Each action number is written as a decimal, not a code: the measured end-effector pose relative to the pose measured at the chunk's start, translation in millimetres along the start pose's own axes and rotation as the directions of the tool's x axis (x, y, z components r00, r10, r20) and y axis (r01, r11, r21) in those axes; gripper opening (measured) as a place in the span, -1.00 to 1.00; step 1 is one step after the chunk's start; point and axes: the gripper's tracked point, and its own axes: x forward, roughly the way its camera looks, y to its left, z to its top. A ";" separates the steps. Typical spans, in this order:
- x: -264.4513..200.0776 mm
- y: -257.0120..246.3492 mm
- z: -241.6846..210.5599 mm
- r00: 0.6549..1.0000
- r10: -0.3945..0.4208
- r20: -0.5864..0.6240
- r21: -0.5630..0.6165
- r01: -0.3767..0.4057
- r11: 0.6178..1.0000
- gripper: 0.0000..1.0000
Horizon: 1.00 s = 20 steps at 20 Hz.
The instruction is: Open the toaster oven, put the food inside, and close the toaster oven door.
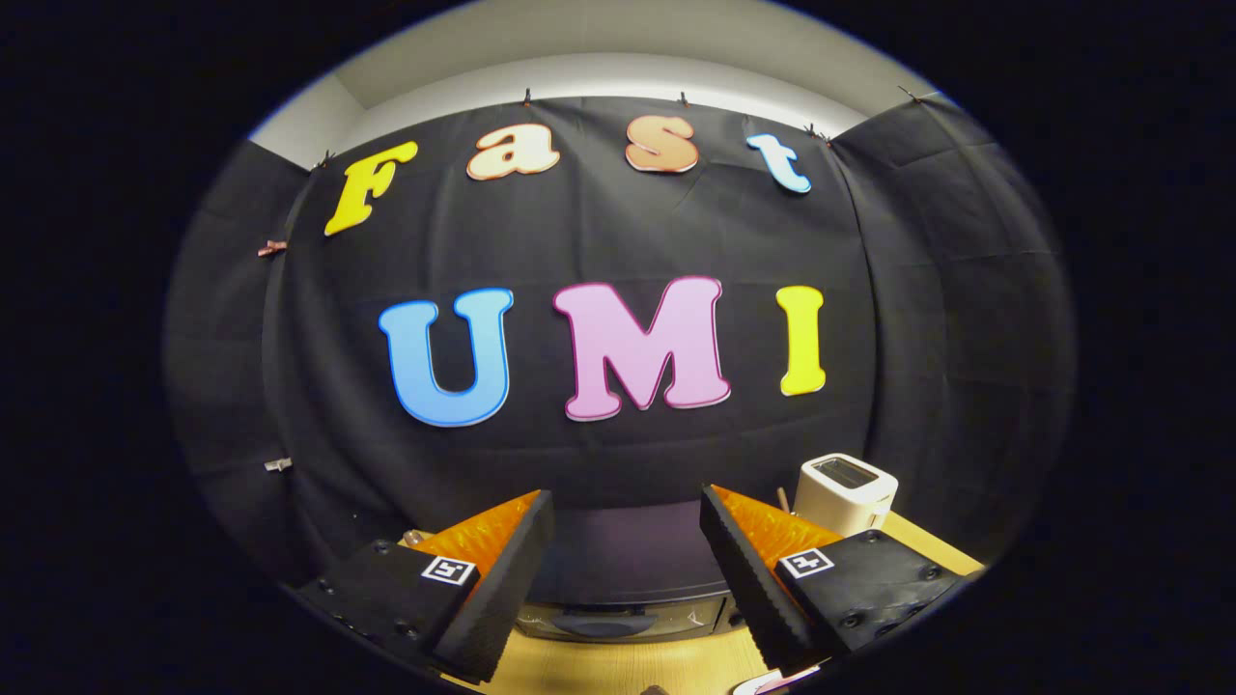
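Foam-padded fingers (526, 569) gape wide, holding nothing, above the dark, flat-topped toaster oven (623, 569) on pale wood.

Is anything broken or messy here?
Nothing stands out. The gripper is open with nothing between its fingers. Beyond them the black toaster oven sits level on the wooden table, door shut. A white toaster stands upright to its right. No spills show, and I can't spot the food.
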 end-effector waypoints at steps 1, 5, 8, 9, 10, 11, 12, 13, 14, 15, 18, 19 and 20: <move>3.1 2.9 -12.4 1.000 0.008 -0.010 0.001 -0.008 1.000 0.97; 21.7 4.3 -67.9 0.996 0.013 -0.090 -0.016 -0.014 1.000 0.96; 33.5 2.9 -99.6 0.990 0.006 -0.142 -0.017 -0.009 1.000 0.96; 37.8 0.9 -110.5 0.987 -0.002 -0.160 -0.019 -0.001 1.000 0.97; 40.8 -0.7 -121.4 0.983 -0.008 -0.181 -0.019 0.005 1.000 0.96; 44.0 -1.1 -131.8 0.980 -0.011 -0.200 -0.017 0.008 1.000 0.96; 47.3 -0.6 -141.0 0.976 -0.015 -0.219 -0.016 0.012 1.000 0.97; 50.1 -0.9 -151.8 0.971 -0.021 -0.239 -0.018 0.017 1.000 0.97; 52.1 -1.4 -162.0 0.966 -0.025 -0.257 -0.018 0.022 1.000 0.97; 53.1 -1.4 -170.3 0.961 -0.029 -0.275 -0.017 0.025 1.000 0.97; 57.6 4.6 -188.2 0.951 -0.019 -0.309 -0.003 0.019 1.000 0.97; 57.7 4.3 -194.3 0.946 -0.022 -0.324 -0.005 0.022 1.000 0.97; 59.4 2.8 -192.5 0.950 -0.036 -0.310 -0.022 0.030 0.999 0.98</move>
